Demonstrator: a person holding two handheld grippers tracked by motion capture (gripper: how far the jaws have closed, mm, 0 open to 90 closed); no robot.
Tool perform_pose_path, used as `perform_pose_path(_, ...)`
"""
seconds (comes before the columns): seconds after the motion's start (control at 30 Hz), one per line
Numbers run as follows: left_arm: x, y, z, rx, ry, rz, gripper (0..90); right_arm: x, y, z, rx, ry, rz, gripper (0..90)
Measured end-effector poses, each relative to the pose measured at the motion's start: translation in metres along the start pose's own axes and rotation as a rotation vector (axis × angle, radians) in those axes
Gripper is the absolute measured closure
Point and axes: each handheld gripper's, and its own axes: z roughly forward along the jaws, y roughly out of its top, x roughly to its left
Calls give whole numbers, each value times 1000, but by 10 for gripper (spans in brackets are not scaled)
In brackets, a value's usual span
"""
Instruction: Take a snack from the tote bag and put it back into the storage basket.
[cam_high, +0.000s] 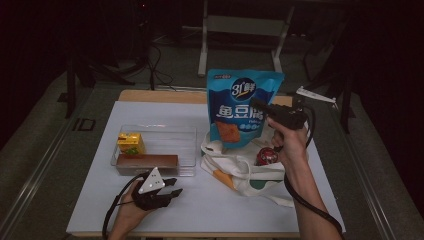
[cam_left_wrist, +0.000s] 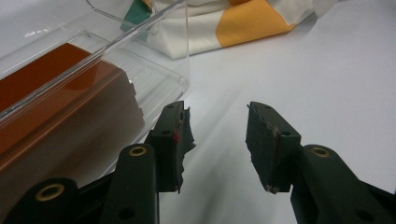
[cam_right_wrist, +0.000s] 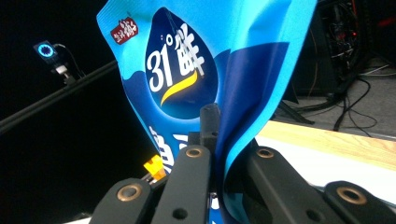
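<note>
2 hand-held grippers are at work at a white table.

Right gripper: raised above the table at the right, the forearm rising from the bottom edge, wrist bent toward the centre, a cable looping beside the arm. Its jaws are clamped on the right edge of a blue snack bag, which it holds upright. In the right gripper view the bag is pinched between the 2 black jaws, its fold running up between them.

Left gripper: resting low on the table near the front edge, the hand beneath it, the grey three-cornered plate on top, jaws pointing right. The jaws stand apart with nothing between them; in the left gripper view bare table shows in the gap.

Blue snack bag: its lower end sits in the mouth of a white tote bag with orange and green patches, lying right of centre. A red round item lies in the tote beside the right hand; its kind cannot be made out.

Clear tray: left of the tote, just beyond the left gripper, holding 1 yellow carton and 1 long brown box. In the left gripper view the tray's corner stands just beside the left jaw.

Hidden: the bag's bottom edge, inside the tote; the room beyond the table is dark.
</note>
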Motion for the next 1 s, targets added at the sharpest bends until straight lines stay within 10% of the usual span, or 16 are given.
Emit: perform_pose_path(1.0, 0, -4, -3, 1, -1, -5, 577, 47, -2, 69, 12, 147, 10, 900)
